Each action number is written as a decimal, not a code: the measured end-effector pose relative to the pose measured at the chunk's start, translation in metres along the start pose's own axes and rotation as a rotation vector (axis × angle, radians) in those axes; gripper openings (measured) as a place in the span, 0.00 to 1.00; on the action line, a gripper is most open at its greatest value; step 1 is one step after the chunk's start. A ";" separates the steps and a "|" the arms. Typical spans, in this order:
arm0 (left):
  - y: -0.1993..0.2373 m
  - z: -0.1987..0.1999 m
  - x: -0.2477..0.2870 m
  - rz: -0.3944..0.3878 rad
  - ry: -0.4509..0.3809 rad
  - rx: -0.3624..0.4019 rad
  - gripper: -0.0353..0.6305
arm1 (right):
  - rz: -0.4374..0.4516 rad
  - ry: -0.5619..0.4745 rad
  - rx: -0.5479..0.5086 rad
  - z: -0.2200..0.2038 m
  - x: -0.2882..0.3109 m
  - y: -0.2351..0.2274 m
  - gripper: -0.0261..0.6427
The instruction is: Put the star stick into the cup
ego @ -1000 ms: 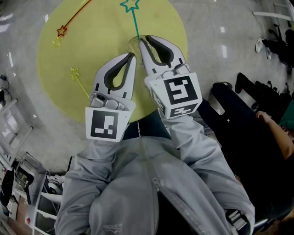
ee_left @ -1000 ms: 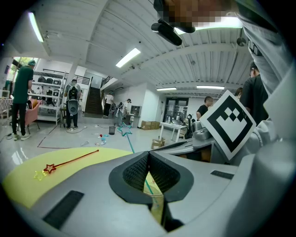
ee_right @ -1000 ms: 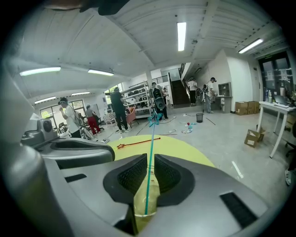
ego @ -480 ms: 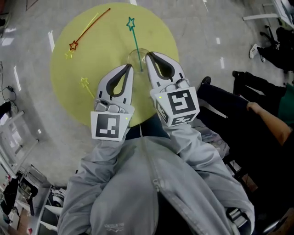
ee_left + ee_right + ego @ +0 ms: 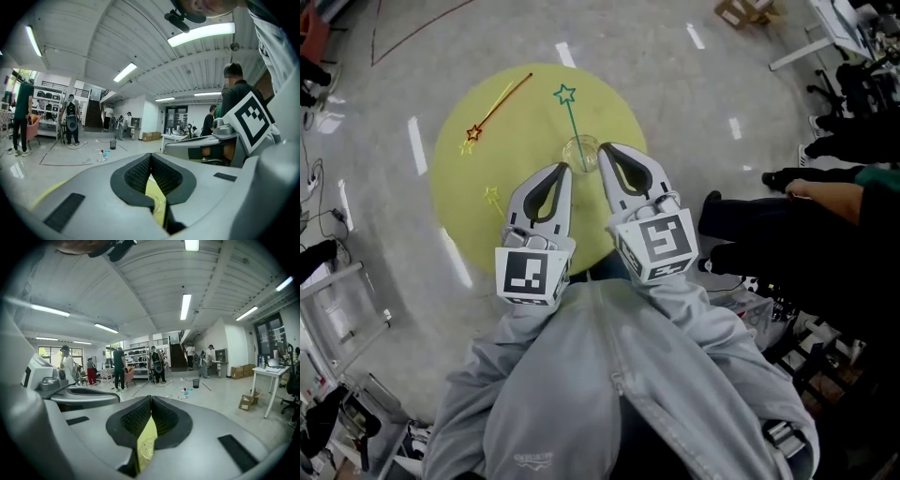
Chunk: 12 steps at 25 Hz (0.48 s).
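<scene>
Both the left hand-held gripper [image 5: 562,170] and the right hand-held gripper [image 5: 604,150] were clenched empty beside the cup [image 5: 581,154], so a nudge could topple it and the green star stick [image 5: 571,114] seemingly inside.

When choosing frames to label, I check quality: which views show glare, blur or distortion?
Head view: sharp, with white lamp reflections streaking the glossy floor. Left gripper view: strong fisheye, black corners, ceiling lamp blown out. Right gripper view: same fisheye and black corners.
</scene>
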<state>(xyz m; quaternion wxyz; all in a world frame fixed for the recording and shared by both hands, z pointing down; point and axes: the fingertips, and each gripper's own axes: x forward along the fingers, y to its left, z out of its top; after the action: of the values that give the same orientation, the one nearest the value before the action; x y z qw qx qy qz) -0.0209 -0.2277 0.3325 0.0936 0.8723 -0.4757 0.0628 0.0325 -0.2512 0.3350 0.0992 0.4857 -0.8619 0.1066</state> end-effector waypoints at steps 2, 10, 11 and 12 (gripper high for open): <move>-0.007 0.013 -0.011 -0.001 -0.016 0.018 0.08 | -0.005 -0.020 -0.010 0.014 -0.015 0.006 0.09; -0.023 0.068 -0.051 0.018 -0.102 0.054 0.08 | -0.019 -0.122 -0.049 0.063 -0.065 0.031 0.09; -0.024 0.073 -0.055 0.020 -0.111 0.056 0.08 | -0.020 -0.132 -0.048 0.068 -0.071 0.033 0.09; -0.025 0.078 -0.060 0.021 -0.120 0.057 0.08 | -0.020 -0.140 -0.050 0.071 -0.076 0.035 0.09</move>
<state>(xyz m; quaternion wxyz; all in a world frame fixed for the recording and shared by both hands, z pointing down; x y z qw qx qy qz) -0.0302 -0.1828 0.2419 0.0393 0.8718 -0.4877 0.0249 0.0364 -0.1915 0.2426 0.0518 0.4980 -0.8642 0.0496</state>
